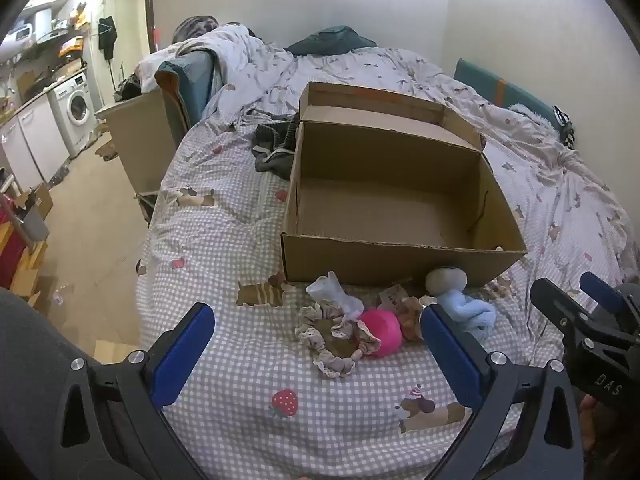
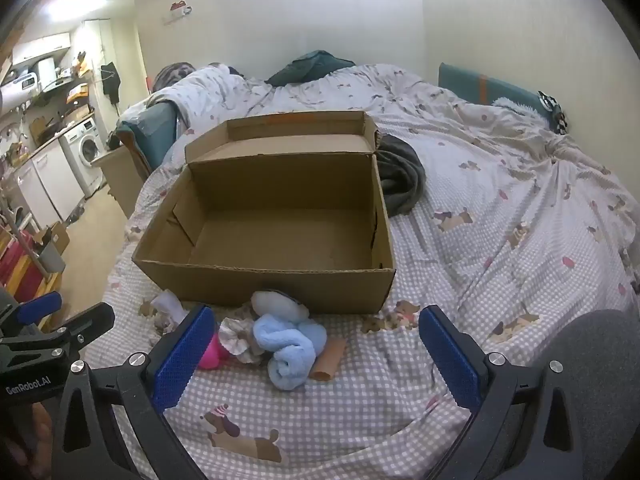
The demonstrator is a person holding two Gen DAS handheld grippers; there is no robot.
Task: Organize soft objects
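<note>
Two grippers hang over a bed, both tilted downward, both with jaws spread wide and nothing between the pads; left gripper (image 1: 318,344) shows its blue pads either side of the pile; right gripper (image 2: 312,350) likewise, its left pad (image 2: 182,354) partly covering the pink item from that view.

Cardboard box (image 1: 400,258) sits on the checked bedsheet (image 1: 248,380) beyond the pile, lid flap folded back at the far side, inside bare as far as can be seen.

Soft things lie bunched on the sheet just in front of the box's near wall: frilled beige scrunchie (image 1: 332,340) nearest; pink ball-like item (image 1: 382,332) touching its right edge; small white cloth piece (image 1: 334,292) behind the scrunchie; light blue rolled cloth (image 2: 288,348) to the right, touching a grey-white rounded item (image 2: 276,302) that rests against the box wall; brown piece (image 2: 330,362) under the blue cloth, kind unclear.

Dark grey garment (image 2: 400,176) lies on the sheet at the far side of the box, touching it.

Rumpled duvet (image 2: 460,120) covers the far half of the bed; washing machine (image 1: 76,110) stands far left, across the floor.
</note>
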